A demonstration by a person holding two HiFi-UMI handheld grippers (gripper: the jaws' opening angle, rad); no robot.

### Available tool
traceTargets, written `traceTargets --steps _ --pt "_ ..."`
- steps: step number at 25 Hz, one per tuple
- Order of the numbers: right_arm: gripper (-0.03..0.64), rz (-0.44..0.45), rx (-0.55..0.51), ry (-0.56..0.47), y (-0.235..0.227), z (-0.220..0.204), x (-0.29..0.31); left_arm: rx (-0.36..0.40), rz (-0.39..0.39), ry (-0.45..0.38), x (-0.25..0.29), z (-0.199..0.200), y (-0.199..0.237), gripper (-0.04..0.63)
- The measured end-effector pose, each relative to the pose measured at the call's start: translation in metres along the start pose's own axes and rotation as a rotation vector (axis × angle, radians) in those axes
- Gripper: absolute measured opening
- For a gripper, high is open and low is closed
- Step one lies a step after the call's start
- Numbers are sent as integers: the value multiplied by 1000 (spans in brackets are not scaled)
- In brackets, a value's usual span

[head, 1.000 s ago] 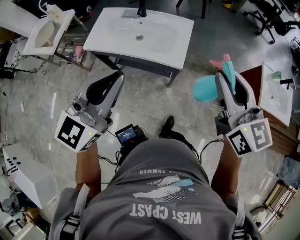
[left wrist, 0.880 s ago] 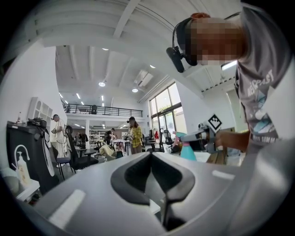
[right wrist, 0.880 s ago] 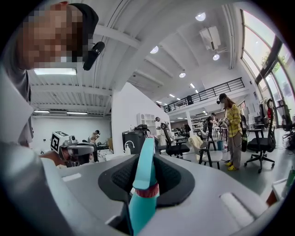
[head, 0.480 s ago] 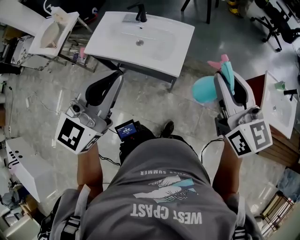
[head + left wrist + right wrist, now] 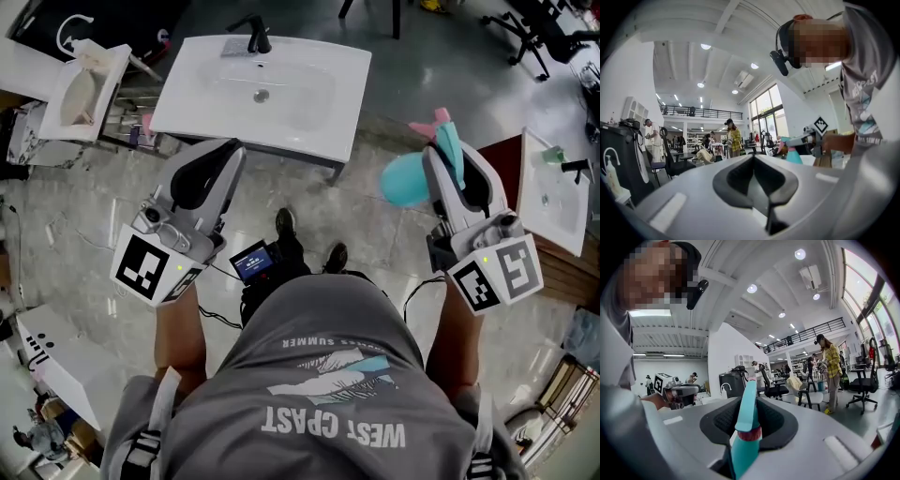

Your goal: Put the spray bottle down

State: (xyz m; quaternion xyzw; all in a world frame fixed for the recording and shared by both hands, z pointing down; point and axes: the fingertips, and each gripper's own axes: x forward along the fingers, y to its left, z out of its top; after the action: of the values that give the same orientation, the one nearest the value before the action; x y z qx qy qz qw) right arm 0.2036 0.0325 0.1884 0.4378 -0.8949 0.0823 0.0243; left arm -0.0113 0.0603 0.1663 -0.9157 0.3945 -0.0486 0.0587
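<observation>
Teal spray bottle (image 5: 410,178): clamped by the neck in the right gripper (image 5: 454,148), held sideways above the floor (image 5: 84,202). Left gripper (image 5: 225,155): jaws together, empty. Advice: turn it upright and release on a flat rim of the white sink (image 5: 319,112) ahead, clear of its tap (image 5: 251,36). A second sink (image 5: 542,202) stands nearer, at right.

One spray bottle (image 5: 406,181), two grippers (image 5: 231,150) (image 5: 444,142) and three washbasins (image 5: 314,98) (image 5: 58,105) (image 5: 538,204).
</observation>
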Motion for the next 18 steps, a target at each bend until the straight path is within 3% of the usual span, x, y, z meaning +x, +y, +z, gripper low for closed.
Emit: traceTargets --steps 8,18 --pt "97 -101 -2 -1 12 20 51 -20 -97 -31 15 -1 73 3" --pt "97 -207 -7 -5 24 23 78 -29 -198 -58 26 -11 115 3"
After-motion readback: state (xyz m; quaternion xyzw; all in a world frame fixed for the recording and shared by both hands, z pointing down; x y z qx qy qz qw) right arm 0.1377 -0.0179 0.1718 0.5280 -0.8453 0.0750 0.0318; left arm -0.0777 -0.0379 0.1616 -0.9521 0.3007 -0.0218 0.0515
